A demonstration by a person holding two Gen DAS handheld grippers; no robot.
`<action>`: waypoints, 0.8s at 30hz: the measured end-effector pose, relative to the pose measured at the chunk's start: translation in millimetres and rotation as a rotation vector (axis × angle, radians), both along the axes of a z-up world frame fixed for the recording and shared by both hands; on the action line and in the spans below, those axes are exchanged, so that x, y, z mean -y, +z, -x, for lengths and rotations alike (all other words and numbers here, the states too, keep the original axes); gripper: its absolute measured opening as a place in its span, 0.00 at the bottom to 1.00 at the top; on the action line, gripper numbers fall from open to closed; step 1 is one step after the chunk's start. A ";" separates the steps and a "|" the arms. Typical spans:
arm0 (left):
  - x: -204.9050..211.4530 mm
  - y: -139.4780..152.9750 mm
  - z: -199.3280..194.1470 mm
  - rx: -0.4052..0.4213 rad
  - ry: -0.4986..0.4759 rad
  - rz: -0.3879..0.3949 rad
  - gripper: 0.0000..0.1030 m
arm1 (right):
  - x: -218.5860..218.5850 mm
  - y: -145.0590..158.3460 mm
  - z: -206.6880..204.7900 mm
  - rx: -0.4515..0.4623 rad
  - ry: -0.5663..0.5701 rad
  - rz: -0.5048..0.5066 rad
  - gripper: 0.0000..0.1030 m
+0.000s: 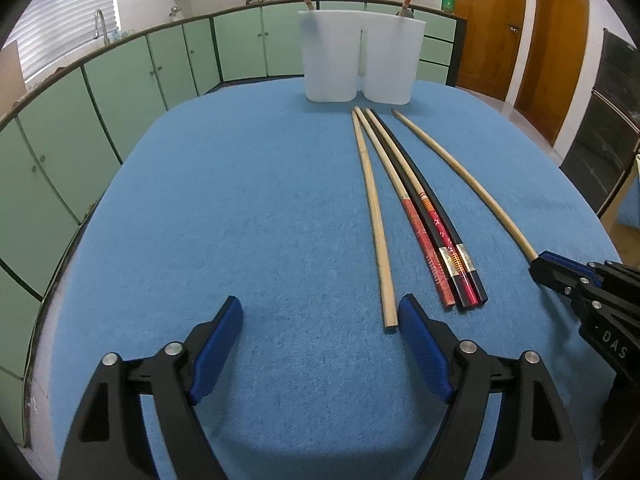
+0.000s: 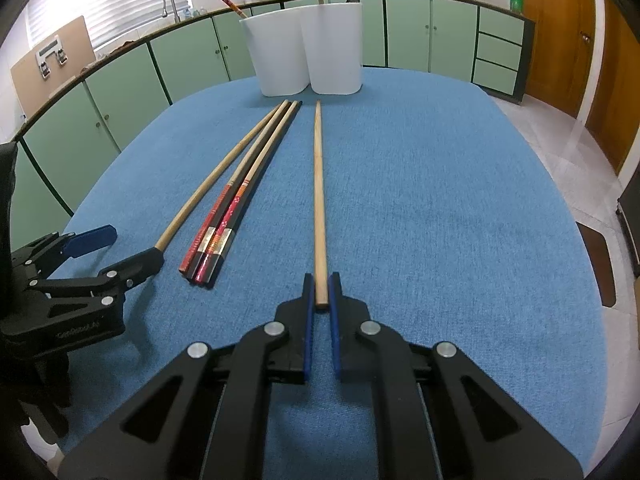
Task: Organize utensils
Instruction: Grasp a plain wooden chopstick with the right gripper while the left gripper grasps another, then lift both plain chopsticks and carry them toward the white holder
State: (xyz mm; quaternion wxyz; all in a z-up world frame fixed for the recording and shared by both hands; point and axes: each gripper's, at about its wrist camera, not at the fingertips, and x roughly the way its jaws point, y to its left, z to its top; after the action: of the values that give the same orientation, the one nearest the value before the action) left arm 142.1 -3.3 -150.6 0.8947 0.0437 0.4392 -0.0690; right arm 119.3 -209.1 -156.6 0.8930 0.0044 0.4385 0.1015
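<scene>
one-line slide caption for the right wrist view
Right hand-held gripper closed on a plain wooden chopstick pointing toward the white holder.

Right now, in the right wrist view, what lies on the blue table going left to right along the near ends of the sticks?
Left tool → plain wooden chopstick at its tip → bundle of red and black chopsticks → lone wooden chopstick between the right tool fingers.
</scene>
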 end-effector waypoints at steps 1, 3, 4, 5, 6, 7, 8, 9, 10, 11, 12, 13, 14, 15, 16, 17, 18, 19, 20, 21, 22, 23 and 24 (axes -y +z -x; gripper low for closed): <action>0.2 0.1 0.8 0.002 -0.001 0.001 0.73 | -0.4 -0.1 -0.1 0.001 0.001 0.001 0.07; 3.3 0.9 2.5 0.008 -0.013 0.006 0.64 | 0.4 -0.3 -0.8 0.001 0.002 0.003 0.07; 5.3 1.2 3.5 0.009 -0.020 0.008 0.57 | 0.0 -0.3 -0.9 0.001 0.002 0.004 0.07; 8.4 1.5 4.7 0.012 -0.027 0.007 0.50 | 0.2 -0.3 -0.9 0.002 0.002 0.006 0.07; 11.1 1.5 5.7 0.014 -0.031 0.006 0.47 | 0.0 -0.4 -1.0 0.002 0.002 0.007 0.07; 14.9 1.7 7.2 0.018 -0.037 0.000 0.41 | -0.3 -0.6 -0.9 0.003 0.002 0.009 0.07; 18.4 1.8 8.2 0.023 -0.045 -0.009 0.35 | -0.7 -0.7 -1.0 0.004 0.002 0.011 0.07; 20.7 1.7 8.9 0.026 -0.052 -0.015 0.32 | -0.7 -0.9 -0.9 0.005 0.002 0.013 0.07; 22.8 1.8 9.7 0.030 -0.059 -0.020 0.26 | -0.8 -1.1 -0.9 0.005 0.002 0.014 0.07; 24.6 1.8 10.3 0.032 -0.061 -0.019 0.22 | -0.8 -1.3 -1.0 0.006 0.002 0.014 0.07; 25.7 1.6 10.1 0.033 -0.060 -0.018 0.20 | -0.4 -1.3 -1.2 0.006 0.002 0.012 0.06; 26.9 1.7 10.2 0.035 -0.059 -0.017 0.15 | 0.1 -1.4 -1.3 0.005 0.002 0.010 0.06; 27.4 1.4 9.7 0.034 -0.061 -0.014 0.09 | 0.8 -1.5 -1.6 0.005 0.002 0.006 0.06; 27.9 1.4 9.4 0.034 -0.062 -0.012 0.07 | 0.9 -1.7 -1.6 0.005 0.002 0.005 0.06; 28.2 1.3 8.5 0.034 -0.061 -0.012 0.07 | 0.6 -1.6 -1.5 0.005 0.001 0.005 0.06; 27.6 1.9 8.5 0.035 -0.058 -0.006 0.07 | 0.0 -1.3 -1.8 0.004 0.000 0.007 0.06; 26.3 2.8 8.9 0.036 -0.055 0.003 0.07 | -0.5 -0.9 -1.8 0.003 -0.001 0.010 0.06; 25.0 3.7 9.1 0.037 -0.052 0.013 0.06 | -0.5 0.2 -2.1 0.003 0.001 0.005 0.06; 22.1 7.0 9.9 0.043 -0.046 0.027 0.06 | 0.1 1.2 -1.9 0.002 0.003 -0.005 0.06; 21.2 8.7 10.4 0.048 -0.045 0.030 0.06 | 1.4 2.7 -1.7 0.000 0.003 -0.020 0.06; 19.0 14.0 11.9 0.061 -0.045 0.029 0.06 | 2.8 5.1 -1.1 0.000 0.003 -0.032 0.06; 17.8 17.7 12.3 0.069 -0.044 0.029 0.06 | 3.6 7.3 -0.6 0.004 0.006 -0.039 0.06; 15.8 22.7 12.9 0.078 -0.042 0.034 0.06 | 4.7 11.9 0.3 0.012 0.009 -0.046 0.06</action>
State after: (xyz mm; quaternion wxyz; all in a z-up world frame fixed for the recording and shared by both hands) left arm 129.1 -19.2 -127.9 0.9100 0.0406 0.4019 -0.0934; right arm 119.0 -213.8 -144.7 0.8949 0.0225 0.4305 0.1155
